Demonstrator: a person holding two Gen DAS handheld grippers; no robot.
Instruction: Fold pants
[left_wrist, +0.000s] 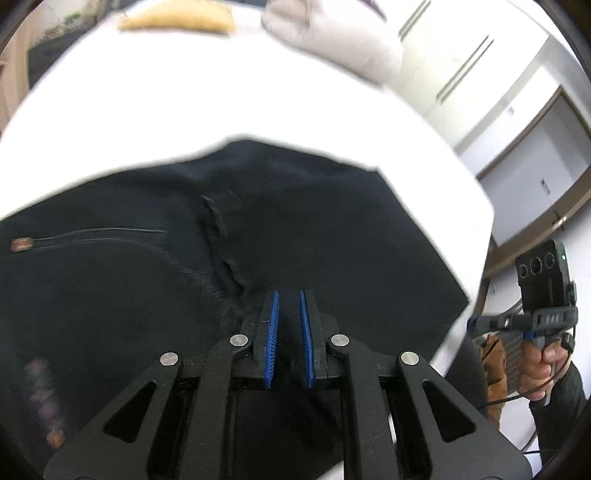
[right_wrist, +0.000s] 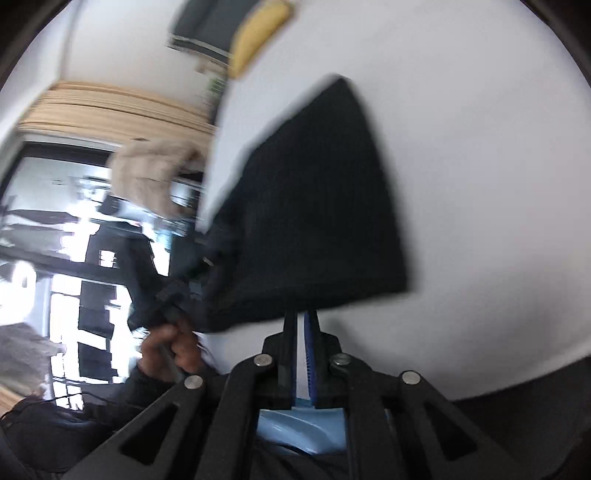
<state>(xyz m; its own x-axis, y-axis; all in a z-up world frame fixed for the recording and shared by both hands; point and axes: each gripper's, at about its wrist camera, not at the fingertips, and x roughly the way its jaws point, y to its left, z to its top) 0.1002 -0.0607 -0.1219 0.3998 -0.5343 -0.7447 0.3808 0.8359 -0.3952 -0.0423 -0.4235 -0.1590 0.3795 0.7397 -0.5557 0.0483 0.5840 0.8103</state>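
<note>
Black pants (left_wrist: 258, 236) lie on a white table (left_wrist: 184, 110), with a pocket seam and the crotch seam showing. My left gripper (left_wrist: 289, 295) hovers over the pants near the seam, its blue pads (left_wrist: 273, 325) a small gap apart with nothing between them. In the right wrist view the pants (right_wrist: 317, 206) are a dark folded slab on the table (right_wrist: 480, 184). My right gripper (right_wrist: 302, 314) is at the near edge of the pants, jaws almost together; blur hides whether cloth is pinched. The right gripper also shows in the left wrist view (left_wrist: 476, 323), beside the pants' right edge.
A yellow-tan cloth (left_wrist: 177, 18) and a pale grey garment (left_wrist: 332, 33) lie at the far side of the table. White cabinets (left_wrist: 517, 110) stand beyond the table's right edge. In the right wrist view the left hand (right_wrist: 170, 343) is left of the pants.
</note>
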